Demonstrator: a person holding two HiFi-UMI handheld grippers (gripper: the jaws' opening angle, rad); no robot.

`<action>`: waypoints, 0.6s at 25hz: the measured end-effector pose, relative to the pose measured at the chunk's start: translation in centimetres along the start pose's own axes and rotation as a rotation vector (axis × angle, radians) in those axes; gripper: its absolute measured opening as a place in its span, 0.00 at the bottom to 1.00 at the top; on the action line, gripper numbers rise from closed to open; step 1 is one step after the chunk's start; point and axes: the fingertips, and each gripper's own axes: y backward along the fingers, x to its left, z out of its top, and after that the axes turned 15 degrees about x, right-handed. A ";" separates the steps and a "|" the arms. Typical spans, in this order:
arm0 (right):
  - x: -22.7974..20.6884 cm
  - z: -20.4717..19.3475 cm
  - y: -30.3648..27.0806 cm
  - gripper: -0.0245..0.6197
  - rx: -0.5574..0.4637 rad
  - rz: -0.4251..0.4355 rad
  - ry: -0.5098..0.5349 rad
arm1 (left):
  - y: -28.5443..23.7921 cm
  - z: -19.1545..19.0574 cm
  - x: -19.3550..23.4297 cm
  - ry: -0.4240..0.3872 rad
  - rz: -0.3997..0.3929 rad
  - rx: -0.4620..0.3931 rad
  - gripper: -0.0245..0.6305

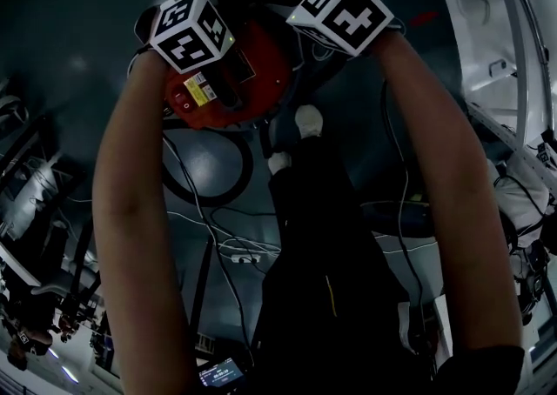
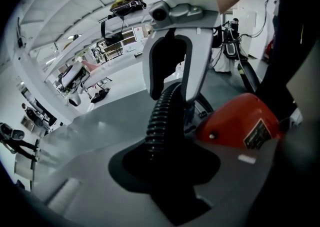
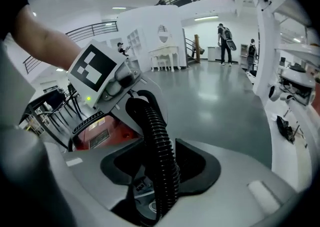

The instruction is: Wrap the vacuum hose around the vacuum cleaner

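Note:
The red vacuum cleaner point(image 1: 261, 71) stands on the dark floor under both grippers, and its red body also shows in the left gripper view point(image 2: 240, 116) and the right gripper view point(image 3: 105, 133). A black ribbed hose point(image 2: 159, 121) runs up from between the jaws of my left gripper point(image 2: 165, 171), which is shut on it. The same hose point(image 3: 161, 146) passes between the jaws of my right gripper point(image 3: 160, 171), with a gap showing on either side of it. The two grippers face each other closely above the cleaner. From the head view their fingertips are hidden under the marker cubes.
A dark ring point(image 1: 204, 167) lies on the floor by the cleaner. Thin cables point(image 1: 218, 237) trail toward the person's dark trouser leg and white shoe point(image 1: 306, 119). A white structure point(image 1: 496, 36) borders the right. Far off are a white table point(image 3: 162, 56) and people point(image 3: 223, 38).

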 end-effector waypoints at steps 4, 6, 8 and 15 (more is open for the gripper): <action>0.6 0.2 -0.2 0.33 0.031 0.034 0.049 | 0.7 0.1 0.1 -0.025 0.022 -0.014 0.26; 1.2 0.6 0.1 0.44 0.030 0.088 0.044 | 1.2 0.3 0.1 -0.036 0.027 -0.025 0.26; 1.4 1.2 0.4 0.44 0.017 0.088 0.042 | 1.6 0.2 0.3 -0.040 0.035 -0.030 0.26; 1.9 1.9 0.1 0.35 0.026 0.007 0.128 | 2.8 -0.3 -0.1 -0.012 0.027 -0.042 0.26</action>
